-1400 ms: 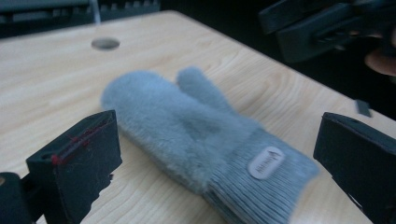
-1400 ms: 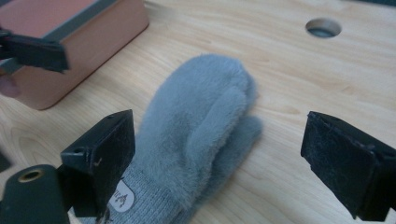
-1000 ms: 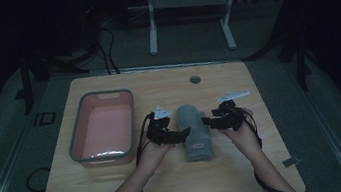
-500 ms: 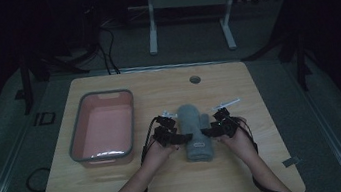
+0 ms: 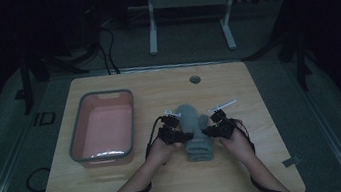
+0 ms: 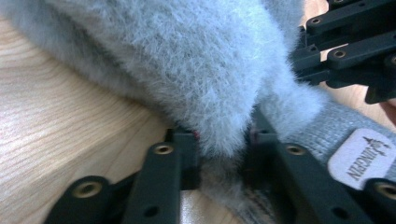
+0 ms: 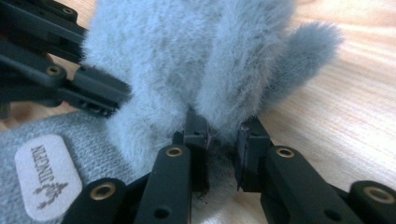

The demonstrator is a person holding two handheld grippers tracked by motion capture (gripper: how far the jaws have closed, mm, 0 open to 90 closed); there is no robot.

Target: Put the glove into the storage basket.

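Two grippers pinch a grey mitten on a table.
Left gripper clamps its 9 o'clock edge, right gripper its 3 o'clock edge; mitten runs 12 to 6.

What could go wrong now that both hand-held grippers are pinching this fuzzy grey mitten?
Both grips look thin: the left hand-held gripper and right hand-held gripper each clamp a small fold of the grey mitten, so the fleece could slip out on lifting. Uneven pulling might undo the fold. The pink bin stands off to the left.

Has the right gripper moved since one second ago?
Yes. The right gripper moved toward the person, away from the table's round hole, pinching the grey mitten.
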